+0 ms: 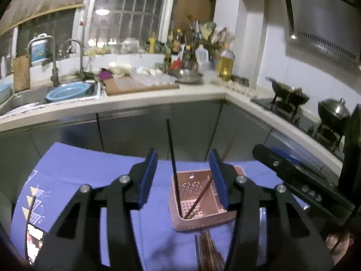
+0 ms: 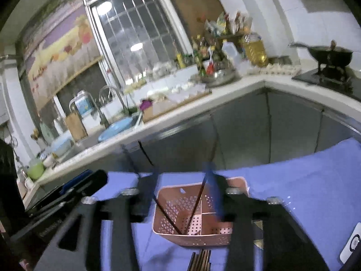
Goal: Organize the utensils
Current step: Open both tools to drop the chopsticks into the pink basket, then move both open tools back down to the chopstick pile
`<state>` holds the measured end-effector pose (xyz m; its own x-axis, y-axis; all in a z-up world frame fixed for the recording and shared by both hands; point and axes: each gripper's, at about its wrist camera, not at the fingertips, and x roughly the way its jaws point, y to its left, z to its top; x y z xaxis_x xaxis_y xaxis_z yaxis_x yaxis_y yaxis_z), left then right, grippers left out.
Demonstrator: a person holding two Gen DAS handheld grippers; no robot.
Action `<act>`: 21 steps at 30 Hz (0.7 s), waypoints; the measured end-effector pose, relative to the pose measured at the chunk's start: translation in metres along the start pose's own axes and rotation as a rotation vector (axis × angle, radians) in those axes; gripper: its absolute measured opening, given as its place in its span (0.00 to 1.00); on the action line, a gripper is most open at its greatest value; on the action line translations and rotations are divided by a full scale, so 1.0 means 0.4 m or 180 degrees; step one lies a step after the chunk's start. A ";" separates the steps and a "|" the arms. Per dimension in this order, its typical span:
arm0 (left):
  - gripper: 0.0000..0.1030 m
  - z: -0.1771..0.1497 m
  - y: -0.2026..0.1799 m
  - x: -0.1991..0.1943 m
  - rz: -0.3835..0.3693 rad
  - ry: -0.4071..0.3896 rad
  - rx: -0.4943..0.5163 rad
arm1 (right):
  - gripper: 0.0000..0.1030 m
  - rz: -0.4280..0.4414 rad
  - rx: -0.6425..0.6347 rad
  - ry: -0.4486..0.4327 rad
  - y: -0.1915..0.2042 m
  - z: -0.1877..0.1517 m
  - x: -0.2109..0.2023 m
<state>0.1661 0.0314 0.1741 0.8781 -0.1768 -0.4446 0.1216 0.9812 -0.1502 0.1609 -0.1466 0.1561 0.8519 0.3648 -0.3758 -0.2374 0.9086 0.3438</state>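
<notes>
Both my grippers, left (image 1: 182,178) and right (image 2: 182,194), stand open and hold nothing. The pink basket (image 1: 204,220) lies just ahead on the blue cloth (image 1: 79,169), two chopsticks (image 1: 174,176) leaning upright inside. The loose bundle (image 1: 208,254) lies below my jaws, pointing toward the basket; the left seems nearer, though blur hides much.

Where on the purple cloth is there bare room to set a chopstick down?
Bare purple cloth lies left of the pink basket, up to the triangle print, and right of it in the right wrist view. It is crowded just in front of the basket, where the chopstick pile lies.
</notes>
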 end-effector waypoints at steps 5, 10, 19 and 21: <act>0.46 -0.011 0.013 -0.115 -0.0135 -0.0212 -0.0095 | 0.76 0.0126 -0.0017 -0.0148 0.014 -0.017 -0.112; 0.46 -0.126 0.031 -0.177 -0.0255 -0.0059 -0.0035 | 0.91 0.0260 0.0103 -0.0113 -0.022 -0.119 -0.211; 0.46 -0.458 0.014 -0.045 -0.0558 0.1317 0.0094 | 0.52 -0.0123 0.0204 0.1043 -0.119 -0.457 -0.186; 0.41 -0.505 -0.006 -0.031 -0.0581 0.1452 0.0182 | 0.42 -0.0210 0.0137 0.1220 -0.117 -0.512 -0.183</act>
<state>0.0615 0.0157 0.0015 0.5496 -0.3496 -0.7588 0.2910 0.9315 -0.2185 0.0141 -0.1741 -0.0087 0.6266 0.3629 -0.6897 -0.1611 0.9262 0.3409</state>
